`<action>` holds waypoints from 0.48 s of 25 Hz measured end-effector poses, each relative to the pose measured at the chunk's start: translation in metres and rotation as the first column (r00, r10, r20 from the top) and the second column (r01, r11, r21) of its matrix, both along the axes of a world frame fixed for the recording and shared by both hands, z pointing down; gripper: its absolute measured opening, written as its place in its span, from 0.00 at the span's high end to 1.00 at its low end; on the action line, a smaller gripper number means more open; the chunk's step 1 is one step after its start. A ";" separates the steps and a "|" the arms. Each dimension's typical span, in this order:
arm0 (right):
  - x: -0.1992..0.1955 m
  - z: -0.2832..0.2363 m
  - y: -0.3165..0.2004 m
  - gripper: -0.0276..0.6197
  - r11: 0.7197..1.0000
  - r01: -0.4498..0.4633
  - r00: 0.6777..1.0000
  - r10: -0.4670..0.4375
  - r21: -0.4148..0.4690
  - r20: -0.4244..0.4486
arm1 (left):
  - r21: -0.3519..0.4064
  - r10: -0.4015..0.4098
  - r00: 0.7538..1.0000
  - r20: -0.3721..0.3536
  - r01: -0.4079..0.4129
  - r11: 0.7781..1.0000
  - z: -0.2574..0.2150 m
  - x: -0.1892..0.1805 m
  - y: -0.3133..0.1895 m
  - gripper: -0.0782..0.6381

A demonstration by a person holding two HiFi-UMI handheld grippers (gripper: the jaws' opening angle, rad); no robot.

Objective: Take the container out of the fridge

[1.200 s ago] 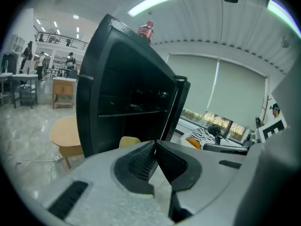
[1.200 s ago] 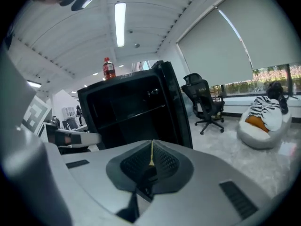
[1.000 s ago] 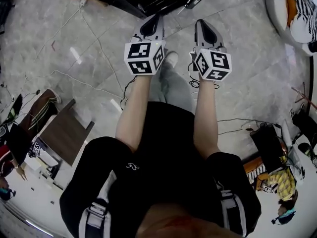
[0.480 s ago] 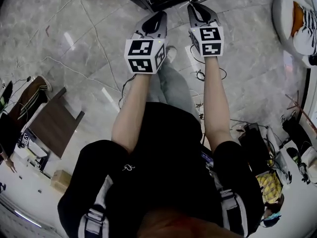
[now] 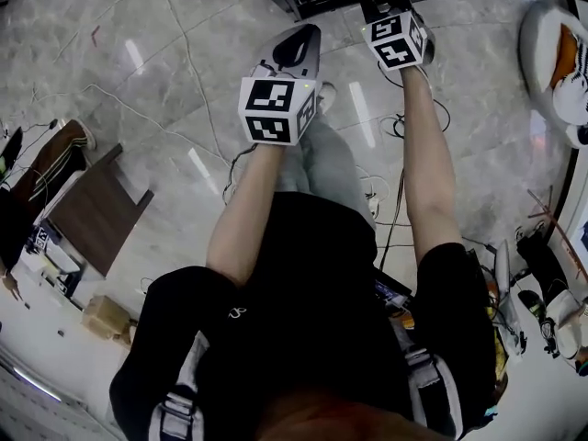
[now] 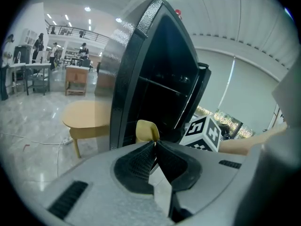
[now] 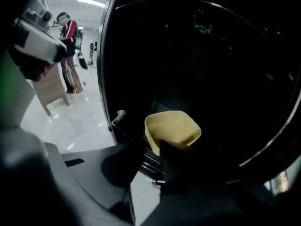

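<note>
The left gripper [image 6: 155, 144] hangs above the marble floor [image 5: 138, 108], its jaws pressed together on nothing. Farther on, the right gripper [image 7: 153, 144] reaches into the dark, open fridge [image 7: 211, 55]. Its jaws are apart, astride the near wall of the yellow container [image 7: 171, 126], which sits low inside.

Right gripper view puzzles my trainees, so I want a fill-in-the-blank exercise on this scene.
1. The container inside the fridge is ___ in colour.
2. The left gripper's claw is ___, with nothing in it.
3. Of the two grippers, the ___ one reaches into the fridge.
Missing words: yellow; shut; right.
</note>
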State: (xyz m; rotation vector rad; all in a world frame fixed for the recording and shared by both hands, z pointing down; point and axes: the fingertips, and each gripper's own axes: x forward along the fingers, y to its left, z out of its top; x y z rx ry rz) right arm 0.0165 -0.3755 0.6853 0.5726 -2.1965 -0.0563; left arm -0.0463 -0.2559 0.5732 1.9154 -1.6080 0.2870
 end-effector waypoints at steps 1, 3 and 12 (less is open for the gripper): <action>-0.003 0.006 -0.001 0.81 0.999 0.036 0.999 -0.036 0.007 -0.036 | -0.001 0.002 1.000 0.001 -0.002 1.000 0.000 0.000 0.001 0.87; -0.008 0.014 -0.004 0.80 0.995 0.095 0.991 -0.093 0.025 -0.096 | -0.004 0.009 1.000 0.003 -0.009 1.000 -0.001 0.000 0.005 0.87; -0.022 0.041 -0.011 0.80 0.944 0.320 0.899 -0.275 0.080 -0.340 | -0.031 0.012 1.000 0.011 -0.012 0.999 0.002 -0.001 0.023 0.87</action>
